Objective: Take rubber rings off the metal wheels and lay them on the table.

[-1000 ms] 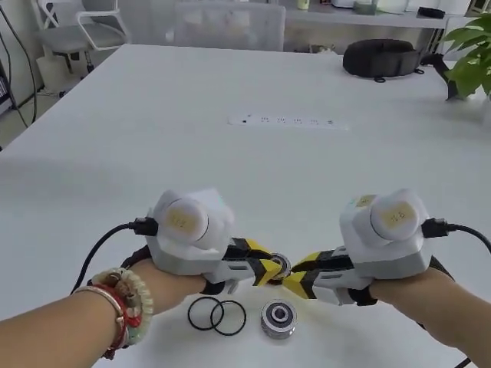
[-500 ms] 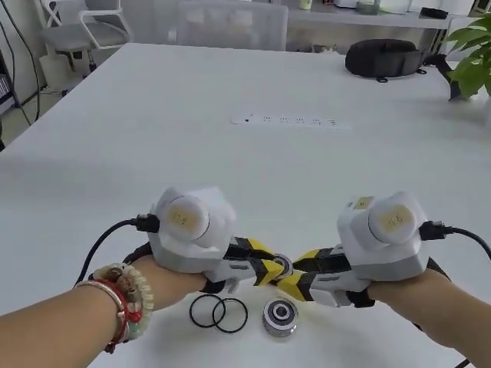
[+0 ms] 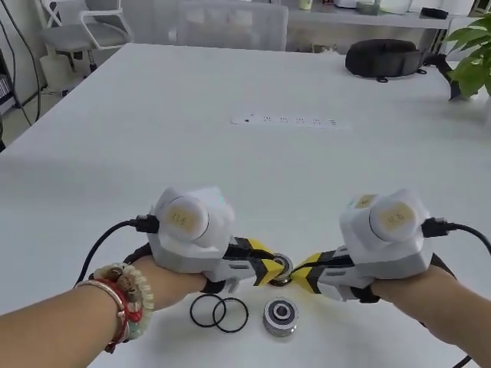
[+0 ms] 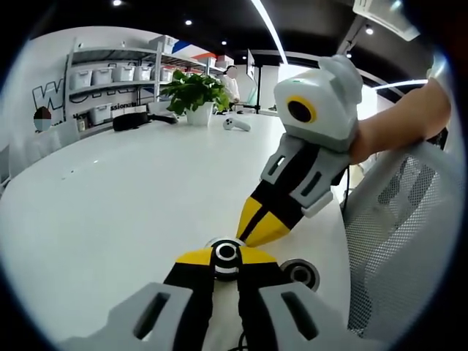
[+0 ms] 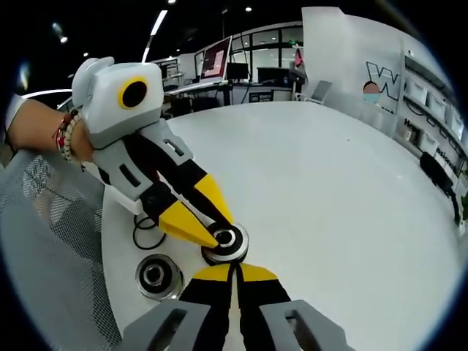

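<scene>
My left gripper [image 3: 270, 270] is shut on a small metal wheel [image 3: 281, 266] and holds it just above the table; a black rubber ring sits around the wheel's rim [image 5: 227, 242]. In the left gripper view the wheel [image 4: 225, 253] sits between my yellow jaw tips. My right gripper [image 3: 301, 273] faces it from the right, its jaws shut and their tips against the wheel's rim [image 5: 234, 268]. I cannot see whether they pinch the ring. Two loose black rubber rings [image 3: 219, 313] lie overlapping on the table below the left gripper. A second metal wheel [image 3: 280, 317] lies beside them.
The white table [image 3: 230, 169] stretches far ahead, with a flush socket strip [image 3: 288, 120] in its middle. A black bag [image 3: 381, 56] and a potted plant [image 3: 472, 54] stand at the far right. Office chairs [image 3: 84, 27] stand beyond the far edge.
The right gripper's tips have shifted slightly right and up beside the held wheel. The left gripper, the loose rings and the lying wheel stay as they were.
</scene>
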Demonstrator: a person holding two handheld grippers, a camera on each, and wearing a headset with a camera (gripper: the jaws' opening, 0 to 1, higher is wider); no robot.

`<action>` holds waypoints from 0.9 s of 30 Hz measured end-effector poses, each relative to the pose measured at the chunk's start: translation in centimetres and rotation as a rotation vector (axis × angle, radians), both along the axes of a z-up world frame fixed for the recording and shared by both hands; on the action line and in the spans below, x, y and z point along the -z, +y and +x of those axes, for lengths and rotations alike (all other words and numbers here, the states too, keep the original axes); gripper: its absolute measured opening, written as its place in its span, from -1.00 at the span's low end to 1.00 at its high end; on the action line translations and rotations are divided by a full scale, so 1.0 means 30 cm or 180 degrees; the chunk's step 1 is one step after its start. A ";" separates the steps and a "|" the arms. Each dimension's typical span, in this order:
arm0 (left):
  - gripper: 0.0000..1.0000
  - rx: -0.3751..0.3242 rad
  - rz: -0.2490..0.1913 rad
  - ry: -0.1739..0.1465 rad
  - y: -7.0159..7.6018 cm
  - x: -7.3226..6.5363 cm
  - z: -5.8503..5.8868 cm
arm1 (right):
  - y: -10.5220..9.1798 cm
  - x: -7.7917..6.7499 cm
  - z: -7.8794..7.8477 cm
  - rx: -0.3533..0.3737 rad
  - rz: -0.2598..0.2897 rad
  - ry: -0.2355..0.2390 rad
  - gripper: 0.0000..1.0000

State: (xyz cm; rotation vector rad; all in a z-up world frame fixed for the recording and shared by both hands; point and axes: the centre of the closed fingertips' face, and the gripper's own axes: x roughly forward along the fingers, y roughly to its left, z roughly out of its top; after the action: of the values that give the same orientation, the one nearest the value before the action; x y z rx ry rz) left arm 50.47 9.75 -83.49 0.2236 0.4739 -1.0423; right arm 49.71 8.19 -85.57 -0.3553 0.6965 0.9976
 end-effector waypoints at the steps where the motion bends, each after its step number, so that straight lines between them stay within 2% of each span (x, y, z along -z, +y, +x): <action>1: -0.88 -0.0002 -0.0003 0.0004 0.000 0.000 0.001 | -0.002 0.000 0.003 0.0044 -0.0004 0.0021 -1.00; 5: -0.88 -0.0007 0.0004 0.0005 -0.001 0.001 0.002 | -0.009 0.003 0.008 0.0401 0.0166 0.0338 -1.00; 7: -0.88 -0.0006 0.0004 0.0010 0.000 0.001 0.002 | -0.015 0.001 0.010 0.0670 0.0395 0.0618 -1.00; 8: -0.88 -0.0005 0.0005 0.0006 -0.001 0.002 0.002 | -0.018 -0.005 0.013 0.0837 0.0565 0.0790 -1.00; 12: -0.88 -0.0003 0.0003 0.0004 -0.001 0.002 0.003 | -0.026 -0.028 0.020 0.1198 0.1056 0.1205 -1.00; 13: -0.88 0.0000 0.0000 0.0002 -0.001 0.002 0.003 | -0.015 -0.049 0.016 0.1198 0.1278 0.1306 -1.00; 15: -0.88 0.0002 -0.0004 -0.0001 -0.003 0.000 0.002 | -0.028 -0.034 0.007 0.1359 0.1257 0.1445 -1.00; 16: -0.88 0.0004 -0.0001 -0.0003 -0.004 0.000 0.001 | -0.025 -0.035 0.004 0.1307 0.1239 0.1384 -1.00; 19: -0.88 0.0009 0.0005 -0.0010 -0.004 0.000 0.002 | -0.012 -0.046 -0.005 0.1369 0.1334 0.1476 -1.00; 27: -0.88 0.0056 0.0022 -0.0052 -0.005 0.002 0.000 | 0.002 -0.050 -0.010 0.1232 0.1280 0.1406 -1.00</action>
State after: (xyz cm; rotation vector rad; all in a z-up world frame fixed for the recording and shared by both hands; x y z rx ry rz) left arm 50.48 9.59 -83.56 0.2427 0.4614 -1.0554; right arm 49.42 8.24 -84.06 0.3543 0.8967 0.8223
